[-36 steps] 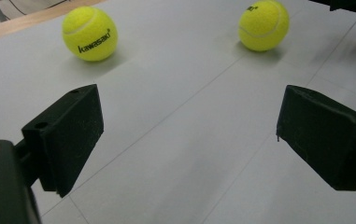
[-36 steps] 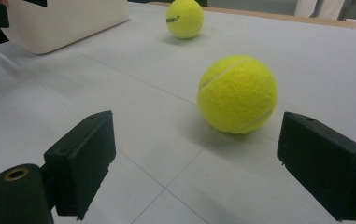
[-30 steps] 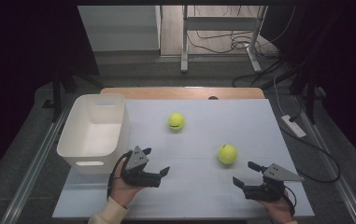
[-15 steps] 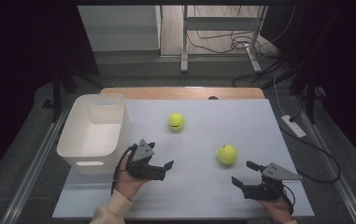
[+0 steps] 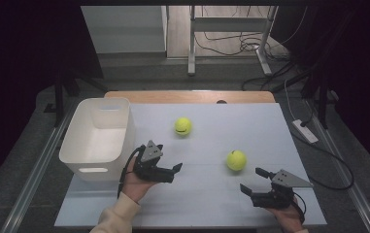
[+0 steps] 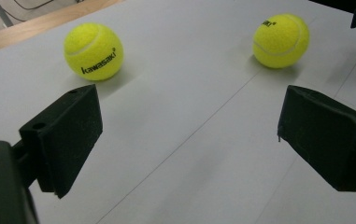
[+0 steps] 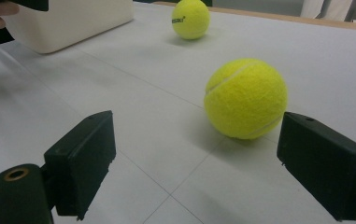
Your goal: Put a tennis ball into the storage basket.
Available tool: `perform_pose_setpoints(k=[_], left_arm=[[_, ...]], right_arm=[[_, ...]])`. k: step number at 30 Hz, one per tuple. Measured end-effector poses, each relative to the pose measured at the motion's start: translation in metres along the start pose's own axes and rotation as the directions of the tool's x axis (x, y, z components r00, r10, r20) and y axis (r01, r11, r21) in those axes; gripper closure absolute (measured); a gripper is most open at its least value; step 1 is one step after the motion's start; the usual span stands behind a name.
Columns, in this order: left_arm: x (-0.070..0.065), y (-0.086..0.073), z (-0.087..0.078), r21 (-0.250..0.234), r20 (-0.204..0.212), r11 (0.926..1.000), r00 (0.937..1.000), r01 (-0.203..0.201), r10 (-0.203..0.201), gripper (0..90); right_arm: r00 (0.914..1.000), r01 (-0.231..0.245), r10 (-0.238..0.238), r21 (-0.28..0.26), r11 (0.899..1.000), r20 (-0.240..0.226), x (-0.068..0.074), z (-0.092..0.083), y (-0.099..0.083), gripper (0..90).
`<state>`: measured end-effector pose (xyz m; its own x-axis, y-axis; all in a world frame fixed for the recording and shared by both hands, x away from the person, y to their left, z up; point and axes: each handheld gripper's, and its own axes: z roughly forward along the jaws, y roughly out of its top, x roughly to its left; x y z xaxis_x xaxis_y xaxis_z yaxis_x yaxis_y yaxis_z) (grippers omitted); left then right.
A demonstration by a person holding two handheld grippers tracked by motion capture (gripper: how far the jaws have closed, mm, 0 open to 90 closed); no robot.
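Two yellow tennis balls lie on the white table top (image 5: 207,199): a far ball (image 5: 183,126) (image 6: 93,51) (image 7: 190,18) and a nearer ball (image 5: 236,160) (image 6: 281,39) (image 7: 245,98). My left gripper (image 5: 169,158) (image 6: 189,135) is beside the bin, open and empty, its jaws facing across the table toward both balls. Near the front right edge, my right gripper (image 5: 251,179) (image 7: 203,163) is open and empty too. The nearer ball lies just ahead of its jaws, toward the right jaw, and is not touched.
A white plastic bin (image 5: 97,136) (image 7: 68,21) stands empty at the table's left side, close to my left hand. A wooden strip (image 5: 192,96) runs along the far edge. Cables and a power strip (image 5: 305,131) lie on the floor to the right.
My left gripper has moved forward and to the right, away from the front edge and toward the table's middle. The right gripper and both balls have stayed put.
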<state>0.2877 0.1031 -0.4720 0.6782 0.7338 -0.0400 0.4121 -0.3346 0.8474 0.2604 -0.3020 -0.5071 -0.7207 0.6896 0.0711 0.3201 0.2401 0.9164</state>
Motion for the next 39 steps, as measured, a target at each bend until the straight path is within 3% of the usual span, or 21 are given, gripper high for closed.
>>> perform_pose_setpoints(k=[39], left_arm=[[0.013,0.015,0.023,0.058,-0.015,0.9983,0.9999,0.001,-0.001,7.0]], right_arm=[[1.0,0.002,-0.002,0.006,1.0,0.001,0.0,0.002,0.0,11.6]])
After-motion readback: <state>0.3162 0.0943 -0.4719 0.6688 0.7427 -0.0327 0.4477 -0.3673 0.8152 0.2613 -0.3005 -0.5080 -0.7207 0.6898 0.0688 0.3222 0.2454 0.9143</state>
